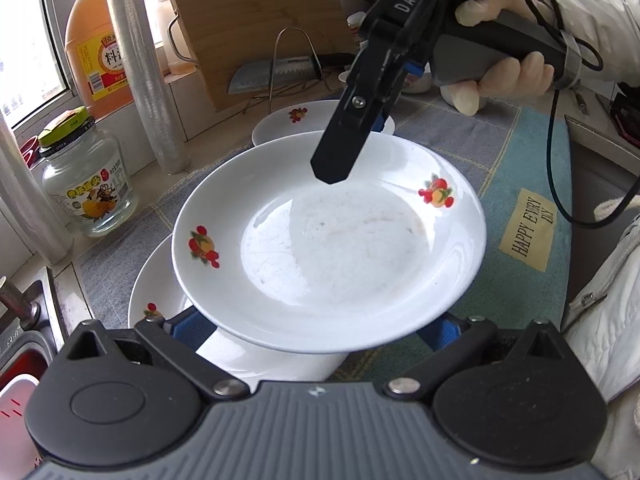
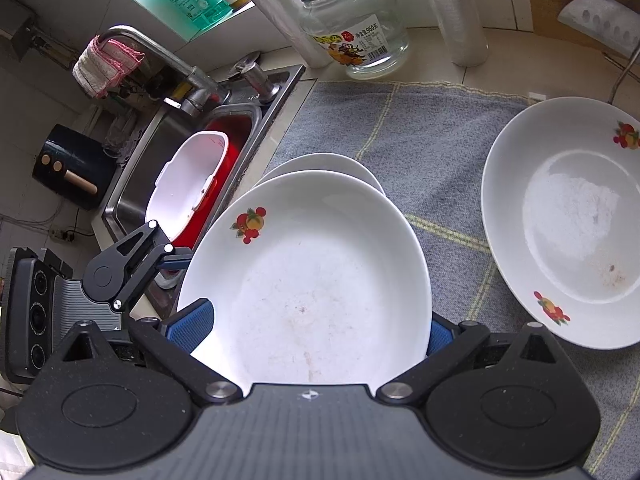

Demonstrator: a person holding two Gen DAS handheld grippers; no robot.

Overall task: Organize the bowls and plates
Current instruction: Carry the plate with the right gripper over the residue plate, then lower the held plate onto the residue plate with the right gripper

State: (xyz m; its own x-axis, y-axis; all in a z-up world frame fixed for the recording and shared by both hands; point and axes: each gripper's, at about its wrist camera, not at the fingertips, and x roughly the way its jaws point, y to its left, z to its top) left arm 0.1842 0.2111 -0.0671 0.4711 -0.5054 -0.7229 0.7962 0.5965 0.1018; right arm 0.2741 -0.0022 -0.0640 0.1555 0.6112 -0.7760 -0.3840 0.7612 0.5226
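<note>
A white plate with fruit prints (image 1: 340, 248) (image 2: 312, 280) hangs over the mat between both grippers. My right gripper (image 1: 352, 152) (image 2: 316, 332) comes down on its far rim, shut on it: one finger lies inside the plate and the blue pad of the other sits under the rim. My left gripper (image 1: 316, 330) is open, with both blue pads under the near rim; one of its fingers (image 2: 176, 262) shows in the right wrist view. A second plate (image 1: 156, 296) (image 2: 320, 162) lies beneath, offset toward the sink. A third plate (image 1: 288, 120) (image 2: 568, 220) rests further along the mat.
The grey-blue mat (image 1: 520, 184) covers the counter. A glass jar (image 1: 88, 184), a film roll (image 1: 144, 80) and an orange bottle (image 1: 96, 48) stand along the window side. Cutting board (image 1: 260, 28) and cleaver (image 1: 276, 72) are at the back. The sink (image 2: 160, 152) holds a white tub (image 2: 188, 184).
</note>
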